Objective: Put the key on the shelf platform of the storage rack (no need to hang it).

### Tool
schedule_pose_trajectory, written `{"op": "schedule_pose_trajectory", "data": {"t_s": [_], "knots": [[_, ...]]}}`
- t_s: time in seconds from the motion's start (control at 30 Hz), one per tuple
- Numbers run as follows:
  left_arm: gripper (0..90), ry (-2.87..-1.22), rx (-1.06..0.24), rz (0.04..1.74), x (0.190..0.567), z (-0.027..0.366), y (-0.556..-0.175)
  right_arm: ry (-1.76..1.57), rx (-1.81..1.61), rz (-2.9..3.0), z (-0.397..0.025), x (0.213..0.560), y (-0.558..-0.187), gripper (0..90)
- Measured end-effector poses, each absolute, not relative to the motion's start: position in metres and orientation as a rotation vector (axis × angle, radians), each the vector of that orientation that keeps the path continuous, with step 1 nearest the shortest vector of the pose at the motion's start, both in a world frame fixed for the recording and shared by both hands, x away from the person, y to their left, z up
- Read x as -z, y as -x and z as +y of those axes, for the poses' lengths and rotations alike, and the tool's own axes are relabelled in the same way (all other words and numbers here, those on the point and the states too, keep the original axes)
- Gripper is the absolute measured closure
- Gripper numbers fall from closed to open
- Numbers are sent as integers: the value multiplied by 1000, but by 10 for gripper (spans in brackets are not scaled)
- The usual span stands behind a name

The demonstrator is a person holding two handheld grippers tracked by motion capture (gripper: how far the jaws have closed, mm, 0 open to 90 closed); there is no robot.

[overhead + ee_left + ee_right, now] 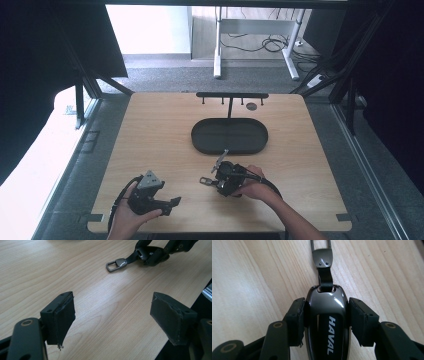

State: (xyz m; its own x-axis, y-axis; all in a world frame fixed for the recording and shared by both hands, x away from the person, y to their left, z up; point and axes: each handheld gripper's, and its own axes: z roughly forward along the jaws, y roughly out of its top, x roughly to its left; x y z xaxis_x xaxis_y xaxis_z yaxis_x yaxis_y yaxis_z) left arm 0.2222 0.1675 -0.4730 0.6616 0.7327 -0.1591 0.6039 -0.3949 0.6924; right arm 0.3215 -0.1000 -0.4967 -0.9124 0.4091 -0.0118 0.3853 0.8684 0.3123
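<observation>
Item: car key fob (325, 322), glossy dark grey shell w/ black centre panel, white lettering "HAVAL" running lengthwise. Short black strap (325, 278) from fob's top slot to a grey metal clip (322, 255) w/ two small rivets; clip lies flat on the surface (165, 135). Location: near-centre of the light wood-grain surface, just short of the tray. Right hand-held gripper (325, 315): jaws closed onto fob's two sides, pads touching shell, fob lengthwise betw. them; clip sticks out past the tips. Seen from left gripper view, clip (116, 265) & strap rest on the wood, well apart from that gripper's own jaws. Left hand-held gripper (112, 320): jaws wide apart, nothing betw. them, low over the surface at near-left edge; pad edges frayed. High view: left hand-held gripper (175, 201) w/ grey three-cornered plate on top. Other: black oval tray (200, 142) mid-surface; black rack w/ hooks (232, 95) at far edge; small dark disc (251, 106) beside it. No other legible writing.
</observation>
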Motion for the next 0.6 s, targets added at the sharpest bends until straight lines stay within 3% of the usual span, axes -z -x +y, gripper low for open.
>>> {"op": "schedule_pose_trajectory", "data": {"t_s": [0.6], "knots": [[204, -2122, -221, 1025, 471, 168, -221, -644, -644, 2925, -109, 453, -319, 501]]}}
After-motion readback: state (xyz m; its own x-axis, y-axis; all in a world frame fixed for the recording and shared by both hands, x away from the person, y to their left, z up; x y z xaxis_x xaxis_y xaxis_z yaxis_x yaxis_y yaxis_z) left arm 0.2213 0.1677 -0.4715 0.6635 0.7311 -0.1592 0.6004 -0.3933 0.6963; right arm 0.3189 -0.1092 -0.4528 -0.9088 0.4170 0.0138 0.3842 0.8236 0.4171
